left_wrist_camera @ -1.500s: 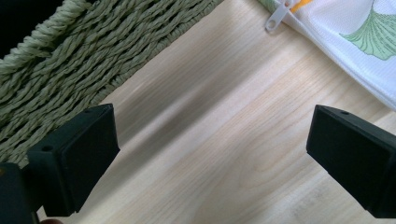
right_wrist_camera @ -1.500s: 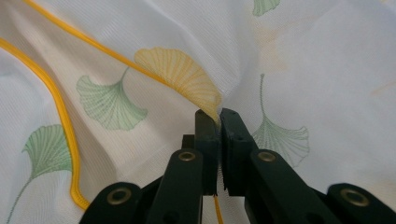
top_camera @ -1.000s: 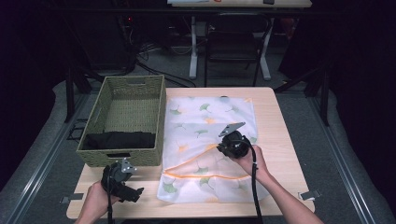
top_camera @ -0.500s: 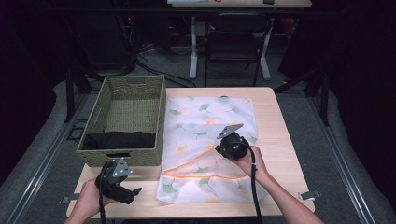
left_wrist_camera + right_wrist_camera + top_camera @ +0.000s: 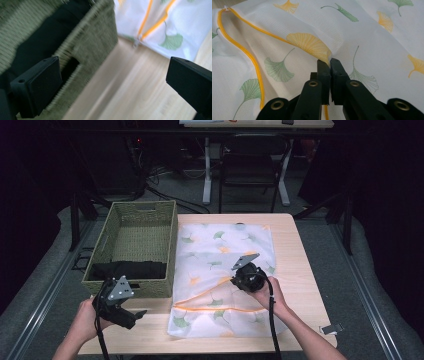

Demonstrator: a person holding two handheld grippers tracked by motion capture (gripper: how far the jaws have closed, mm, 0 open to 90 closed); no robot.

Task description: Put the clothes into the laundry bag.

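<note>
Right gripper view, nearest: my right hand-held gripper [image 5: 329, 65] has its jaws pressed together on a pinch of the mesh laundry bag [image 5: 372, 42], right at a yellow ginkgo leaf print, lifting a small ridge of fabric.
Bag, look: thin white mesh printed with green and yellow ginkgo leaves, edged along its mouth by an orange zipper [image 5: 249, 58] that curves away in two lines; the cloth lies soft and wrinkled, not taut.
Bag, place: it lies flat on the table [image 5: 300, 265], just beside the woven basket [image 5: 165, 255], with its mouth toward my side.
Left hand-held gripper [image 5: 131, 314]: jaws wide apart and holding nothing, over the bare near edge of the table, beside the basket's front corner; the left gripper view is blurred.
Basket: olive-green weave, rectangular, with a dark garment [image 5: 125, 270] folded at its near end.
Done so far, as I judge it: the zipper looks parted, and I have the upper layer of the bag gripped near its opening.
Left to do, as I judge it: take the dark garment with my free hand-held gripper, bring it across, slide it through the opening, then close the zipper.
Farther off: a dark floor and chair legs beyond the table.
</note>
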